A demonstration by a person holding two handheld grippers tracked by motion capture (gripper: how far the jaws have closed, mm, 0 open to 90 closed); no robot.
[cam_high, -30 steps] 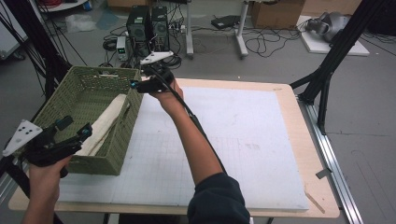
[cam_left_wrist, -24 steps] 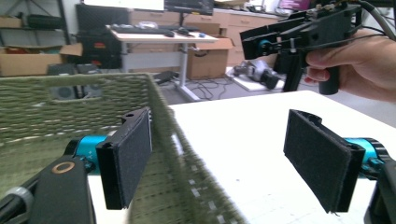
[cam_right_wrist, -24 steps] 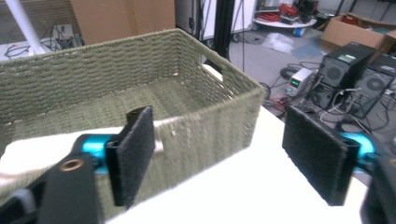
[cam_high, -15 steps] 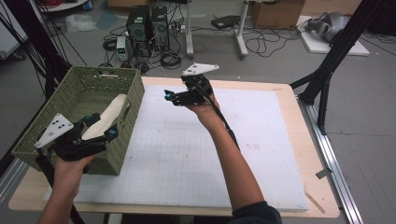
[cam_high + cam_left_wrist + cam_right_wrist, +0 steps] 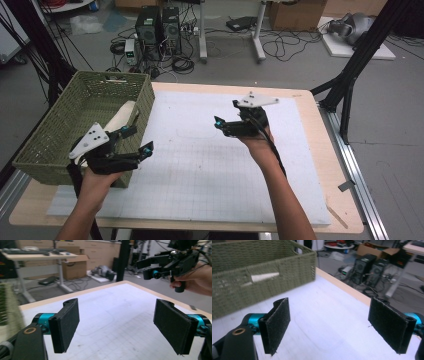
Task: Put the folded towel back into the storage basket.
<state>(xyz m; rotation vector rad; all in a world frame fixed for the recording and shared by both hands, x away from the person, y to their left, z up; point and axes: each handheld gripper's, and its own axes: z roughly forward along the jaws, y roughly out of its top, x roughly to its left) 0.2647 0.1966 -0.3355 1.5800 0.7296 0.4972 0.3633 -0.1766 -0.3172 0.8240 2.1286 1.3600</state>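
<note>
A: Right gripper [image 5: 220, 126] has swung from the basket [image 5: 55, 145] to frame centre, jaws just opened wide, empty.

B: Left gripper [image 5: 141, 142], also agape, sits nearer the cream bundle [image 5: 120, 116] inside, upper left.

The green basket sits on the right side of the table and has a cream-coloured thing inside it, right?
Not quite. In the high view, the green basket sits on the left side of the table, not the right. The cream-coloured thing does lie inside it.
</note>
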